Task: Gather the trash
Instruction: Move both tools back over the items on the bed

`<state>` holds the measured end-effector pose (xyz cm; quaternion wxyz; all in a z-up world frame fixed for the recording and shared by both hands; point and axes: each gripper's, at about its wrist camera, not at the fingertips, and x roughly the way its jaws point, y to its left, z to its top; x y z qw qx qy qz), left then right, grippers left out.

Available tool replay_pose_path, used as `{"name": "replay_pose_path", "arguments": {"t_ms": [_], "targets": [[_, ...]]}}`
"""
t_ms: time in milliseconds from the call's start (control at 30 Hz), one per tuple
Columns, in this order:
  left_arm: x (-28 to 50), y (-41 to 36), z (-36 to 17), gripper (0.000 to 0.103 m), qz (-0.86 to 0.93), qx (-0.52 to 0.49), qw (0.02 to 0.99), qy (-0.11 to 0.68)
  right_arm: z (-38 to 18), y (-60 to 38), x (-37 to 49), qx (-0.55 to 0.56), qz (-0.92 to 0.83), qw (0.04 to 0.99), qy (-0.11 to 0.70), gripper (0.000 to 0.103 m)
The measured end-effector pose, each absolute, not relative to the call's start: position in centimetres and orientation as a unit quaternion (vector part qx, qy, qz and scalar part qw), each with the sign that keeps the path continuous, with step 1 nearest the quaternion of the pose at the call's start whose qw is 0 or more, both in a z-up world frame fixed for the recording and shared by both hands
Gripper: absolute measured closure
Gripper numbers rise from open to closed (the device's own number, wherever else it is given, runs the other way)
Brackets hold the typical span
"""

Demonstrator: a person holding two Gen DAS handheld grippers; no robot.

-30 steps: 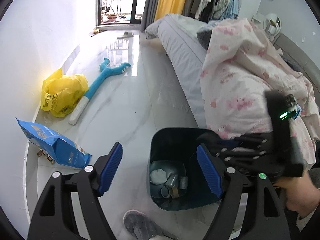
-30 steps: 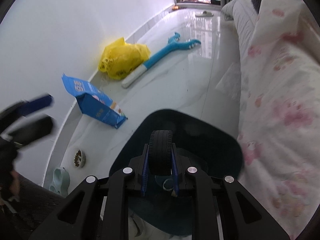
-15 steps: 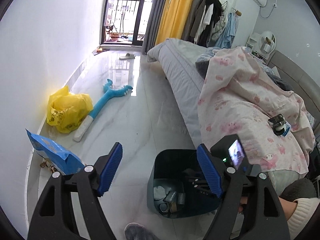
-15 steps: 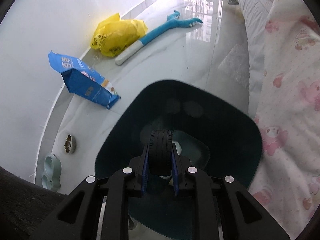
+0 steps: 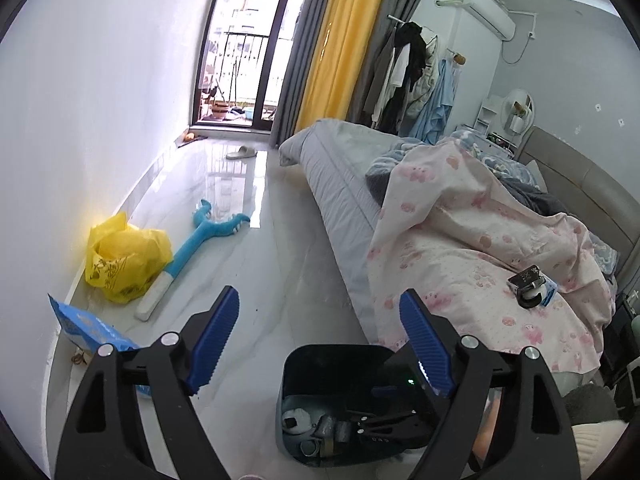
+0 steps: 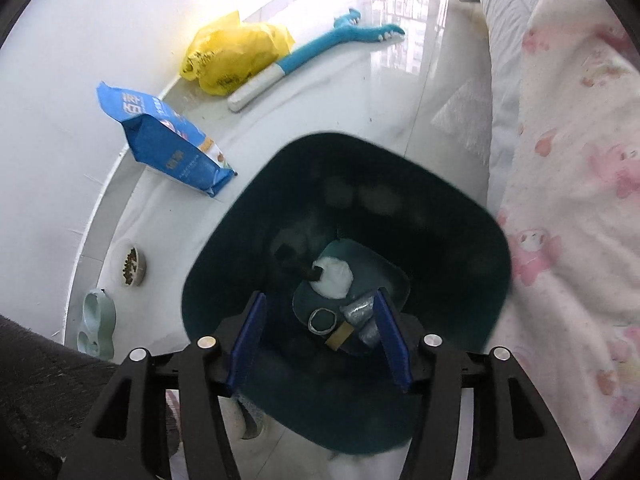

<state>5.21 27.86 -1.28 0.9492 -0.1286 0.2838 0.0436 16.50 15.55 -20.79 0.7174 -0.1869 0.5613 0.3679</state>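
Note:
A dark teal trash bin point(image 6: 460, 240) stands on the floor beside the bed; it also shows in the left wrist view point(image 5: 320, 356). Inside lie a white wad point(image 6: 334, 276), a tape ring point(image 6: 322, 320), crumpled foil point(image 6: 358, 312) and a blurred dark wheel-like thing point(image 6: 286, 252). My right gripper point(image 6: 318, 338) is open and empty, its fingers over the bin's mouth. My left gripper point(image 5: 318, 334) is open and empty, held above the floor and bin. A small wheeled black object point(image 5: 530, 292) lies on the pink quilt.
A bed with a pink quilt point(image 5: 460, 240) fills the right side. Along the left wall lie a yellow plastic bag point(image 5: 124, 256), a blue toy stick point(image 5: 192, 248), a blue food pouch point(image 6: 168, 148) and pet bowls point(image 6: 130, 266). A slipper point(image 5: 242, 153) lies near the balcony door.
My right gripper opened over the bin and no longer holds the black wheel. The left gripper tilted up, showing more of the room.

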Motion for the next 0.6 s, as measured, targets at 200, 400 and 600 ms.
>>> {"name": "replay_pose_path", "arguments": {"t_ms": [200, 400, 600], "targets": [[6.8, 25.7, -0.3, 0.017, 0.039, -0.121, 0.952, 0.278, -17.0, 13.6, 16.6, -0.18, 0.385, 0.738, 0.525, 0.038], [8.6, 22.3, 1.0, 0.014, 0.016, -0.11, 0.957, 0.267, -11.3, 9.7, 17.4, -0.149, 0.391, 0.779, 0.467, 0.032], [10.7, 18.2, 1.3, 0.012, -0.011, -0.096, 0.959, 0.265, -8.2, 4.8, 19.0, -0.119, 0.375, 0.807, 0.44, 0.031]]}}
